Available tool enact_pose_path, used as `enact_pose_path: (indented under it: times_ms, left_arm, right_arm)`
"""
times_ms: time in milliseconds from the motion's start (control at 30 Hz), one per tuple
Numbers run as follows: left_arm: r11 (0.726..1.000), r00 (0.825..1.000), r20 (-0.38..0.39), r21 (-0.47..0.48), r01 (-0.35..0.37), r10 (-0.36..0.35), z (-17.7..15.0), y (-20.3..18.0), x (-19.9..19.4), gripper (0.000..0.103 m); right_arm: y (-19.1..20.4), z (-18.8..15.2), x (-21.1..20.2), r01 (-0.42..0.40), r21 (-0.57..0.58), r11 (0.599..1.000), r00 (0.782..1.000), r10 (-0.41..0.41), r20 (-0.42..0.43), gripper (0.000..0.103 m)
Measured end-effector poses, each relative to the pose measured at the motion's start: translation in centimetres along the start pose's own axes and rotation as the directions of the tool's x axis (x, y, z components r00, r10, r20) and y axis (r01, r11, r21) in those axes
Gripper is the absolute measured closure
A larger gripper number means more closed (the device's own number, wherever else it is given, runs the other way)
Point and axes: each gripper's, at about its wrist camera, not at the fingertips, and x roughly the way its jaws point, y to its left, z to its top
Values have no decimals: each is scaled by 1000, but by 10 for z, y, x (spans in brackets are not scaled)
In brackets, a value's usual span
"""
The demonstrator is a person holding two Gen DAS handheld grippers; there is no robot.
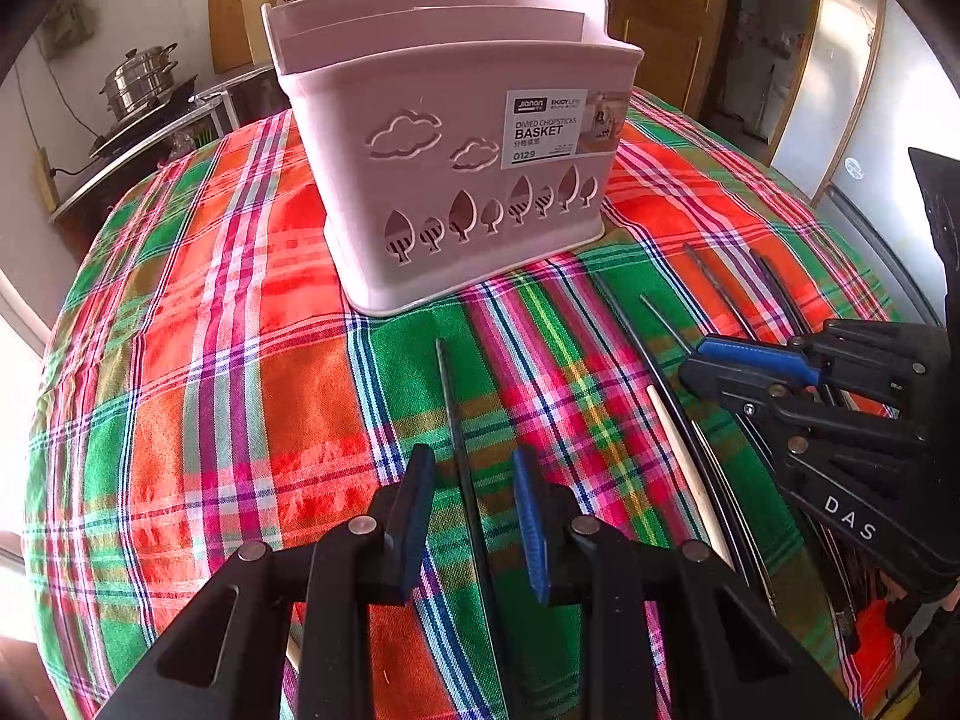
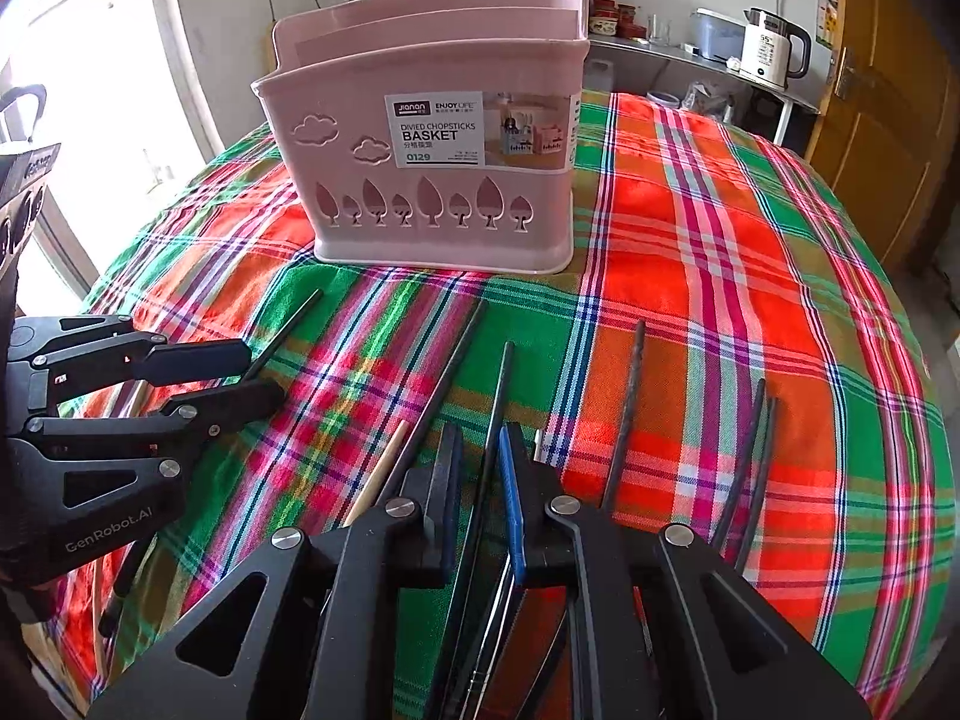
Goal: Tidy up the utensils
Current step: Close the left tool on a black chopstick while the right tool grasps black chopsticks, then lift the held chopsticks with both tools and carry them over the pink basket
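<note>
A pink divided chopstick basket (image 1: 456, 180) (image 2: 432, 168) stands upright on the plaid tablecloth. Several dark chopsticks and one pale wooden one (image 1: 690, 462) (image 2: 378, 474) lie on the cloth in front of it. My left gripper (image 1: 474, 510) is open, low over the cloth, with one dark chopstick (image 1: 456, 438) lying between its fingers. It also shows in the right wrist view (image 2: 252, 378). My right gripper (image 2: 480, 480) is open with a narrow gap, straddling a dark chopstick (image 2: 501, 396). It also shows in the left wrist view (image 1: 696, 360).
The red, green and pink plaid cloth (image 2: 750, 300) covers a round table. More dark chopsticks (image 2: 750, 462) lie to the right. A steel steamer pot (image 1: 141, 81) stands on a counter at left, a white kettle (image 2: 774, 48) on a shelf behind.
</note>
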Motion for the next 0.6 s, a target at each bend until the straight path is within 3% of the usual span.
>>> enact_pose_path:
  times_ms: [33, 100, 300, 600]
  left_arm:
    - [1000, 1000, 2, 0, -6, 6, 0, 0, 0, 89]
    - [1000, 1000, 3, -2, -16, 16, 0, 0, 0, 96]
    - [1000, 1000, 15, -25, 17, -17, -1, 4, -9, 98]
    - [999, 990, 135, -33, 41, -36, 9, 5, -67, 98]
  right_arm:
    - [-1, 0, 0, -3, 4, 1000, 1000, 3, 0, 96]
    - [-1, 1, 0, -5, 11, 1000, 1000, 5, -2, 96]
    - [1, 1, -10, -23, 26, 999, 1000, 22, 18, 97]
    - [9, 11, -55, -41, 3, 999, 992, 40, 118, 97]
